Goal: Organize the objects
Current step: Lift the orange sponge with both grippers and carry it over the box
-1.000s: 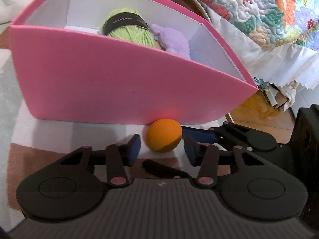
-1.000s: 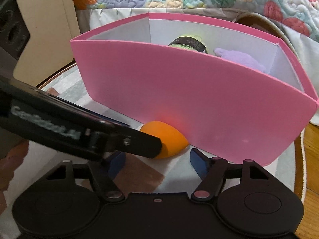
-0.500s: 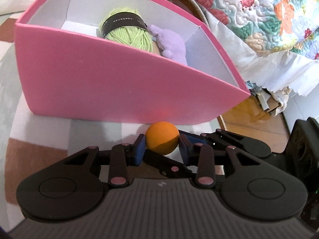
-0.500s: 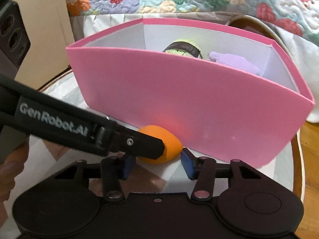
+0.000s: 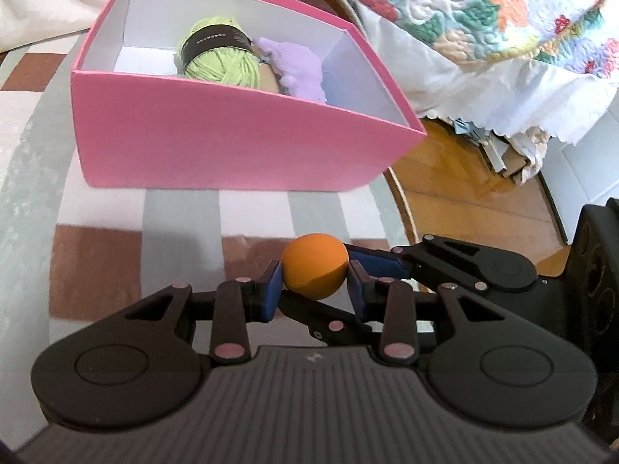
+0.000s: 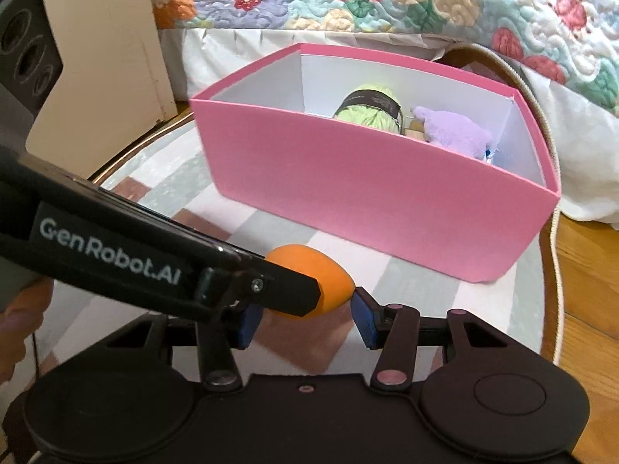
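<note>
**Orange ball held in front of the pink box**

The small round orange ball [image 5: 314, 266] sits squeezed between the blue pads of the left gripper [image 5: 314, 284], in front of the pink cardboard box [image 5: 232, 147]. It looks light and smooth (maybe a bit slippery), so a grip across its middle seems best. The right gripper [image 6: 305, 315] closed in lately; one blue pad touches the ball, and whether it truly grips I cannot tell. Inside the box lie green yarn [image 5: 218, 54] and a purple soft toy [image 5: 294, 67].

Matt pink card box [image 5: 232, 147], fuzzy green yarn [image 5: 220, 58], smooth matt orange ball [image 5: 314, 266], woven patchwork cloth [image 5: 96, 263].
</note>
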